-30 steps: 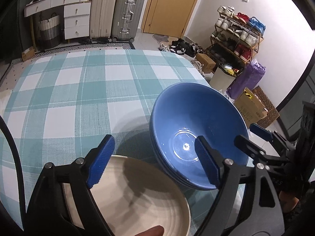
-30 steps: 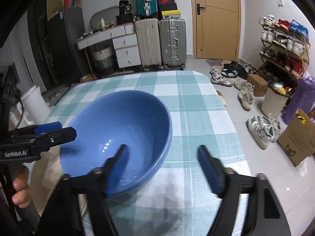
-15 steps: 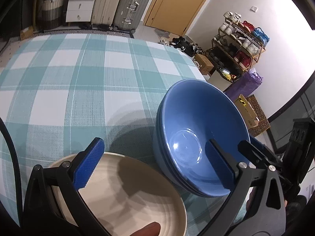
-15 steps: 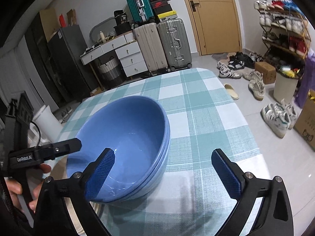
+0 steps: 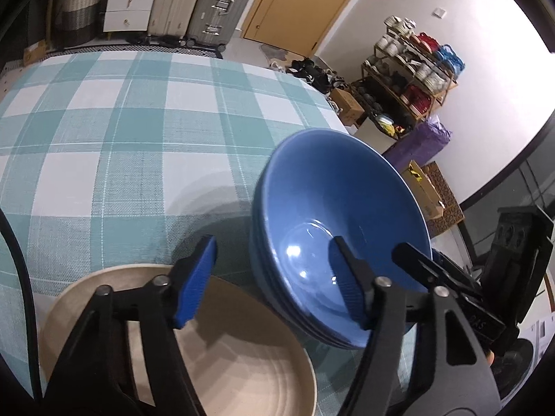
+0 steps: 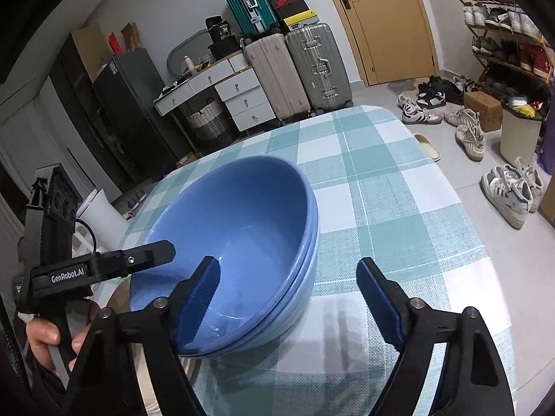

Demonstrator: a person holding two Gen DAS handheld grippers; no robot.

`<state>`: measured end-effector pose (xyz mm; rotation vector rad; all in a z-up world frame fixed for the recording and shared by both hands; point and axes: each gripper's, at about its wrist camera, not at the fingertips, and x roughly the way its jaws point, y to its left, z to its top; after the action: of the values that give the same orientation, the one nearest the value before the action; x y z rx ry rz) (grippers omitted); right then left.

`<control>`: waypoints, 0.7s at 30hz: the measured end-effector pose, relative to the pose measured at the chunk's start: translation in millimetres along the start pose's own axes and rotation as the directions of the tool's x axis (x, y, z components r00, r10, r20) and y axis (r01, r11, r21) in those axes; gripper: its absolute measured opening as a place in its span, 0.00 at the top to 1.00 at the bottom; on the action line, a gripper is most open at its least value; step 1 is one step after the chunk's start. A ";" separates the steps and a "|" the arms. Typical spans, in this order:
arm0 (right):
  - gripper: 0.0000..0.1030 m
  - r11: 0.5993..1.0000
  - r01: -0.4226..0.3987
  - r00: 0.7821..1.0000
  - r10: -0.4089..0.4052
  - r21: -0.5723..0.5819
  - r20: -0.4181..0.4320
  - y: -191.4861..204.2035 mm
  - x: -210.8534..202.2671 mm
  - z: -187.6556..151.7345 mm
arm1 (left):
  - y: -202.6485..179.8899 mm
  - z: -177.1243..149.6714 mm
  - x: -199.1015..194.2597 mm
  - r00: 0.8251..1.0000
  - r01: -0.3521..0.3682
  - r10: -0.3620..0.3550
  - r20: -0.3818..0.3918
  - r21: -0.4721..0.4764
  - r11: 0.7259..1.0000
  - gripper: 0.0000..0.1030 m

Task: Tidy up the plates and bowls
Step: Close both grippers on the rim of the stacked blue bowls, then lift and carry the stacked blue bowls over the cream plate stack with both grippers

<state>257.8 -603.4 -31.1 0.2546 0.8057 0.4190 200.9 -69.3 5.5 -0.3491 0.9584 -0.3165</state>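
Observation:
A stack of blue bowls (image 5: 333,208) stands on the checked tablecloth, partly over a cream plate (image 5: 242,346). My left gripper (image 5: 272,287) straddles the stack's near-left rim, one finger inside the top bowl and one outside above the plate. Its jaws are closing, and the pads stand clear of the wall. My right gripper (image 6: 288,303) straddles the opposite rim of the blue bowls (image 6: 236,235), left finger inside and right finger over the cloth. It is also closing, and its pads do not touch the bowl. A strip of the cream plate (image 6: 147,390) shows under the stack.
The teal and white checked table (image 5: 114,145) stretches away beyond the bowls. A hand (image 6: 41,339) holds the left gripper's handle. Suitcases, drawers, a door, a shoe rack and shoes on the floor lie past the table's edges.
Both grippers' jaws spread wider, then narrowed again around the bowl stack's rims. The left gripper sank a little toward the bowls and plate. The bowls and plate stayed put.

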 end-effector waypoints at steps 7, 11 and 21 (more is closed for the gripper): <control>0.42 1.000 -0.011 1.000 0.011 0.004 -0.017 3.1 6.4 -2.7 | -8.2 -6.3 7.2 0.999 -0.035 0.036 -0.031 0.029 0.999 0.67; 0.54 1.000 -0.013 1.000 0.013 0.002 -0.018 5.9 6.2 -3.2 | -14.4 -8.6 6.6 0.998 -0.064 0.065 -0.021 0.055 0.996 0.69; 0.57 0.998 0.043 0.999 -0.043 -0.038 0.005 13.4 3.1 -5.4 | -25.5 -10.9 4.3 0.994 -0.108 0.107 0.007 0.099 0.989 0.69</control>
<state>252.2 -589.7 -31.7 0.2024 0.7974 0.3926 191.3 -95.6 7.4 -0.2058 0.9527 -0.2643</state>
